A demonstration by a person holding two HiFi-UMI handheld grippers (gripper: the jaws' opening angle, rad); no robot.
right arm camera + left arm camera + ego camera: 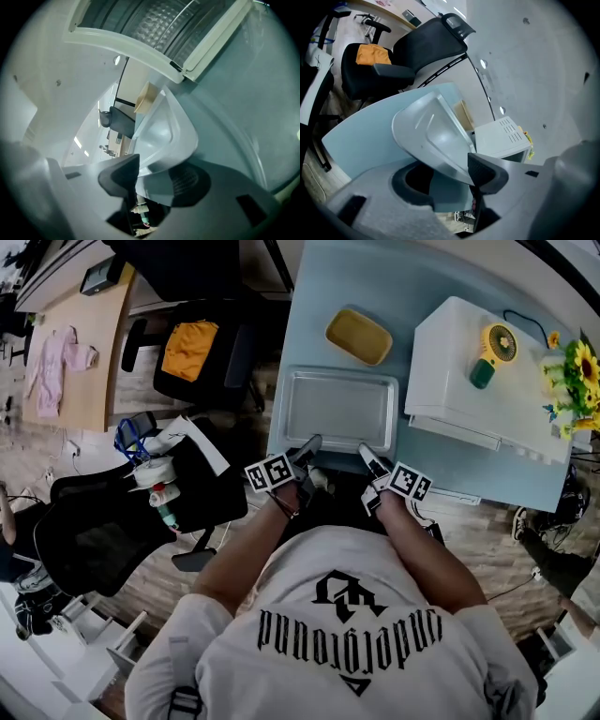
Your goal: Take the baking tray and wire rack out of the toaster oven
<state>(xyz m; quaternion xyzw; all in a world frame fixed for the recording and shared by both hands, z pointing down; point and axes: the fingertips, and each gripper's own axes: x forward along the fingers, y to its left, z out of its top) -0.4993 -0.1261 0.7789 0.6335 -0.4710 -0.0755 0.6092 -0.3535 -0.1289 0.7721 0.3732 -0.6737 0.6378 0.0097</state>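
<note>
Setting down the baking tray (342, 409) looks like the step in hand: it lies flat on the blue table (323, 287), beside the toaster oven (469, 352). Both the left gripper (307, 448) and the right gripper (368, 456) straddle its near rim, jaws apart, pads not pressing. Next, probably, they back off and reach for the wire rack (159, 21) inside the open oven. One tray, one rack, one oven, two grippers.
</note>
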